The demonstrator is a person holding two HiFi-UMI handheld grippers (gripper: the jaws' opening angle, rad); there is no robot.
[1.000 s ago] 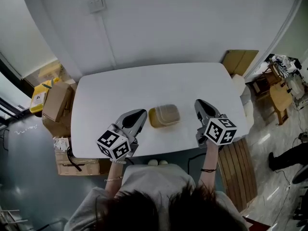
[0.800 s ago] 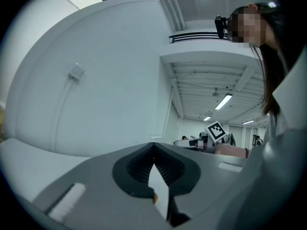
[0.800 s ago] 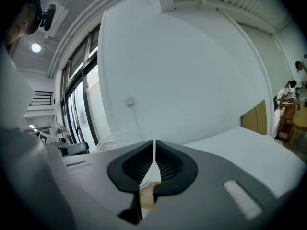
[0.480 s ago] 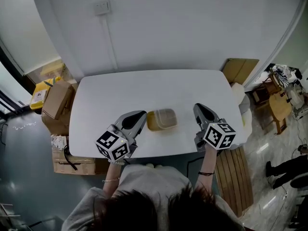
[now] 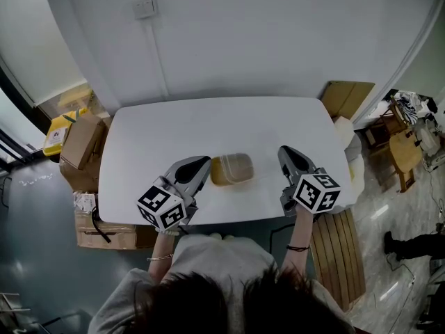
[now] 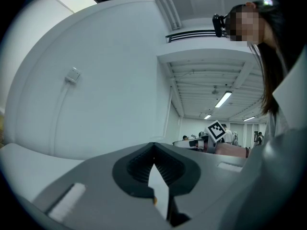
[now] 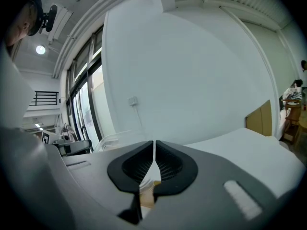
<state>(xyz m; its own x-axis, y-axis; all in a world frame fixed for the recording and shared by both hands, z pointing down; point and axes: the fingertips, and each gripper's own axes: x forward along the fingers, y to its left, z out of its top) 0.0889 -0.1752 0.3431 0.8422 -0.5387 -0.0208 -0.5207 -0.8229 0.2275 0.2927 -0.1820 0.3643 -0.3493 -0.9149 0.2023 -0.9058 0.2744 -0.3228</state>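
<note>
A clear lidded food container (image 5: 231, 168) with tan contents sits on the white table (image 5: 174, 131) near its front edge. My left gripper (image 5: 195, 163) rests just left of the container, jaws shut and empty. My right gripper (image 5: 287, 153) lies to the container's right, a short gap away, jaws shut and empty. In the left gripper view the closed jaws (image 6: 153, 150) point over the table toward the wall, with the right gripper's marker cube (image 6: 216, 130) beyond. In the right gripper view the closed jaws (image 7: 154, 145) meet at the tips, and the container (image 7: 112, 139) shows at left.
Cardboard boxes (image 5: 82, 142) stand on the floor left of the table. A wooden slatted bench (image 5: 342, 245) and a cardboard sheet (image 5: 345, 94) are at the right. The white wall (image 5: 229, 40) with a switch plate (image 5: 144, 8) rises behind the table.
The head camera shifted slightly; both grippers and the container keep their places on the table. Both stay shut.
</note>
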